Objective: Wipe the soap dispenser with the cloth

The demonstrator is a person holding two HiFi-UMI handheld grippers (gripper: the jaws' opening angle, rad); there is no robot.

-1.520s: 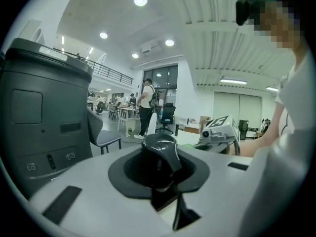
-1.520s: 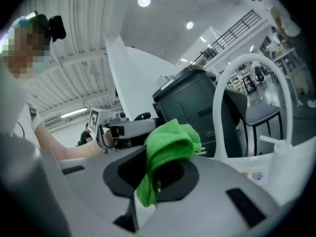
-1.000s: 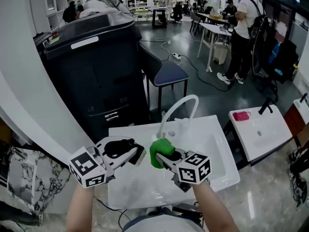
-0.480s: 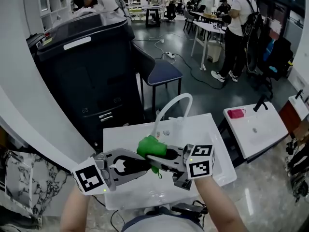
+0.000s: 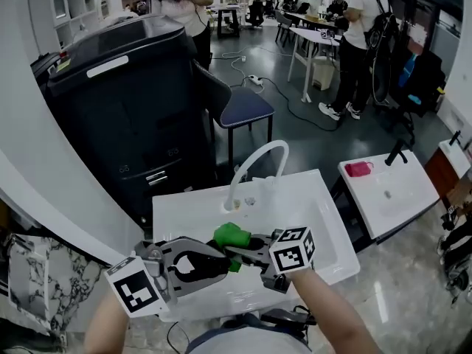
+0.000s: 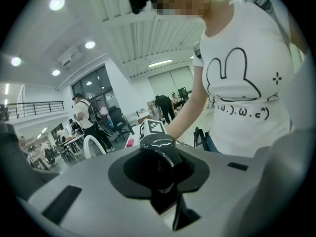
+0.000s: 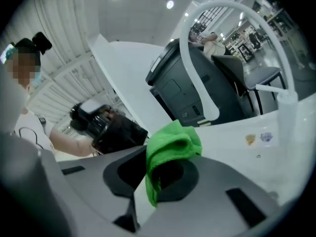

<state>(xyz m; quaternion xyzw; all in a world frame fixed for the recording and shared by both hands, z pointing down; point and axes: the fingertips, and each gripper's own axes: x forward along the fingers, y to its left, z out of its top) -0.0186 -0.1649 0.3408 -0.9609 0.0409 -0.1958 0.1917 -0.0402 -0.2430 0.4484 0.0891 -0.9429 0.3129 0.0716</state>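
— While we look down over the white washbasin (image 5: 324, 220), where is the soap dispenser?

— Our left gripper (image 5: 221, 259) has it, at seven o'clock in the head view. The jaws are clamped on the black soap dispenser (image 5: 193, 266). In the left gripper view its glossy pump head (image 6: 159, 147) stands up right between them.

— And the cloth?

— Our right gripper (image 5: 234, 251) reaches in from five o'clock with its jaws closed on the green cloth (image 5: 231, 234). The cloth is bunched and bulges out past the jaw tips.

— Do the two meet?

— The cloth sits at one o'clock of the dispenser, just beside it, but we cannot tell whether they touch. Both are held over the near part of the washbasin.

— What else do we see around them?

— In the right gripper view the white curved tap (image 7: 195, 70) arches at twelve o'clock above the cloth. In the head view a second basin (image 5: 409, 190) lies at three o'clock, well apart. A small pink thing (image 5: 359, 169) rests at its far edge.
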